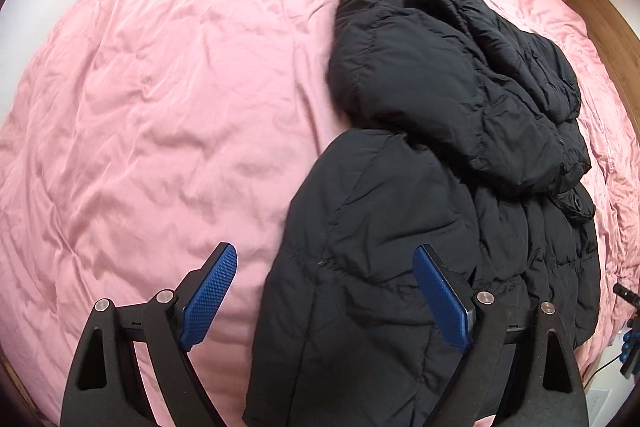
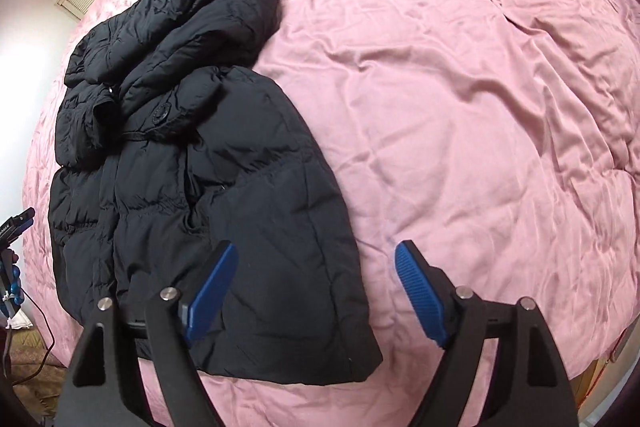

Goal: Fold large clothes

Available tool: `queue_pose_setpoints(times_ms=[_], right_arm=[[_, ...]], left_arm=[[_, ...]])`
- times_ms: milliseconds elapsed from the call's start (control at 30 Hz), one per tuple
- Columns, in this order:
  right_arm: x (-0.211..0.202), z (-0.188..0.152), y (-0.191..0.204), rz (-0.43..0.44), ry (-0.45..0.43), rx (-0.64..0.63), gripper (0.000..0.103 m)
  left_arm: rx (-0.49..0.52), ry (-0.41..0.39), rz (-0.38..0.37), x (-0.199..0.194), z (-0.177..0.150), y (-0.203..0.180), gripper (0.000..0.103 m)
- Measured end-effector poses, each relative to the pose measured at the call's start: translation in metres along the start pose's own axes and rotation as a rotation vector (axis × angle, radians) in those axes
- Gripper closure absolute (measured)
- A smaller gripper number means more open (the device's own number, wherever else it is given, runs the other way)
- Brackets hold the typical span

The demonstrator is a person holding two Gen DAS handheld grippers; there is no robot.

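Left gripper (image 1: 326, 269) splayed downward, jacket (image 1: 440, 155) beneath

A bed (image 1: 140, 87) covered by a wrinkled pink duvet (image 2: 460, 127) fills both views. A black puffer jacket (image 1: 420, 207) lies on it near one edge, its sides folded inward.

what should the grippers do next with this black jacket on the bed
Probably lower both open grippers onto the near hem of the black puffer jacket and pinch its two corners. The left gripper and right gripper both hover empty above that edge, and the jacket lies narrowed lengthwise on the pink bedspread, with the end-to-end fold not yet made.
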State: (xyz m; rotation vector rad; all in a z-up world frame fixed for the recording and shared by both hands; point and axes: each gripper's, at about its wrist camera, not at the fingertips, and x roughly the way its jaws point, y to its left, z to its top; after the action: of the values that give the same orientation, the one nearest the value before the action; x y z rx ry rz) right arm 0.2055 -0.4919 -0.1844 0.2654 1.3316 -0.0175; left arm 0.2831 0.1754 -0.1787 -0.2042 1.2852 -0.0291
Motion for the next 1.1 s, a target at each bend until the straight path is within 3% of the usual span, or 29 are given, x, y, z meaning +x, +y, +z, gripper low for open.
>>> queue_pose_setpoints(times_ms=[167, 300, 500, 833, 1100], right_arm=[[0.012, -0.012, -0.009, 0.03, 0.053, 0.003, 0.017], [0.033, -0.02, -0.008, 0.074, 0.109, 0.014, 0.014], [0.066, -0.029, -0.009, 0.147, 0.172, 0.064, 0.013], [0.101, -0.032, -0.01, 0.239, 0.265, 0.101, 0.008], [0.118, -0.042, -0.02, 0.322, 0.339, 0.153, 0.007]], left_arm=[[-0.106, 0.038, -0.047, 0.004, -0.016, 0.038, 0.011], [-0.128, 0.105, -0.077, 0.019, -0.034, 0.05, 0.009], [-0.145, 0.217, -0.152, 0.048, -0.064, 0.056, 0.009], [-0.215, 0.372, -0.354, 0.089, -0.1, 0.057, 0.009], [-0.172, 0.437, -0.384, 0.093, -0.105, 0.041, 0.009]])
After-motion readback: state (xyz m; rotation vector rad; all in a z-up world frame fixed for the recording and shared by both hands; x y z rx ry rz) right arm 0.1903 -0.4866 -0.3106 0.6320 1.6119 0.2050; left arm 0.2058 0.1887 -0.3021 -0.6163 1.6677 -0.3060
